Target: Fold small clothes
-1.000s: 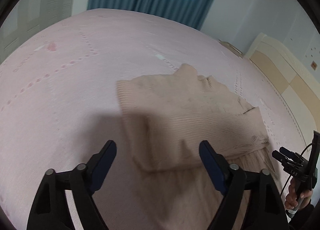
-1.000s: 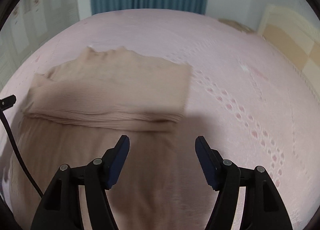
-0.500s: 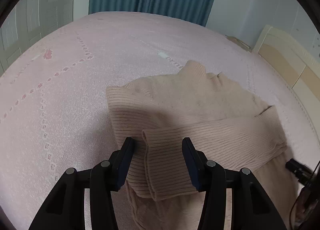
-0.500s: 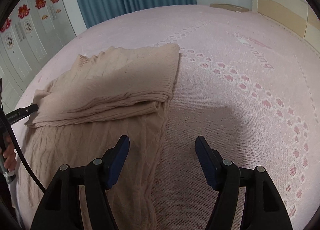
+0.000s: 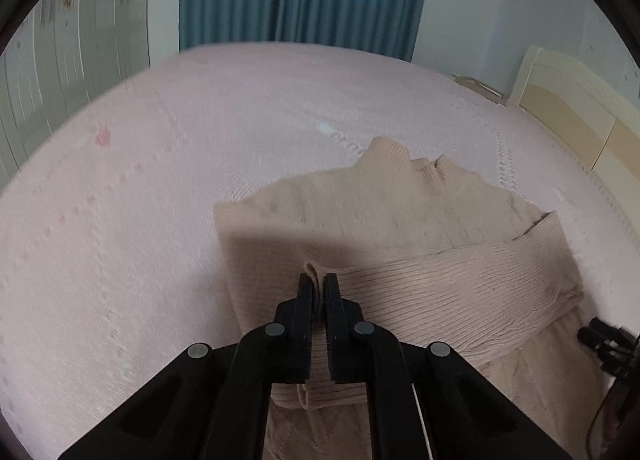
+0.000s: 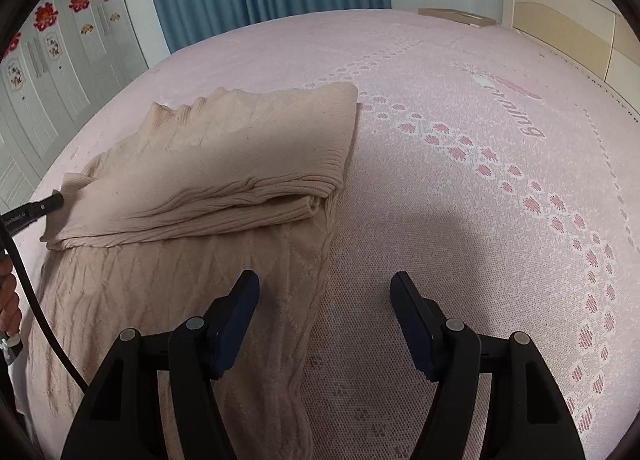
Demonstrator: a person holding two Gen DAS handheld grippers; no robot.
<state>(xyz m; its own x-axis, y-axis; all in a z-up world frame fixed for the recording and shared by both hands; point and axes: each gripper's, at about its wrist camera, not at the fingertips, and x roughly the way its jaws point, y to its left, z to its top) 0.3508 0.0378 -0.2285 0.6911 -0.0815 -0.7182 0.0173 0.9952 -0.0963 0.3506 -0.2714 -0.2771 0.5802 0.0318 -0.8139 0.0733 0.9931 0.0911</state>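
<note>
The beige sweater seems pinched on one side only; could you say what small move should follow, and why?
Probably bring the right tongs down onto the sweater's near edge and close. They hang open astride it, while the left tongs are shut on the folded ribbed sleeve.

The beige sweater point(image 5: 400, 220) is cut off by the lower edge in both wrist views, so its hem is out of sight. Its folded sleeve point(image 5: 460, 292) hides the knit beneath. Beside the sweater, the pink bedspread point(image 5: 120, 220) blurs in the left view. A hand point(image 6: 10, 300) left of the sweater is mostly cropped.
</note>
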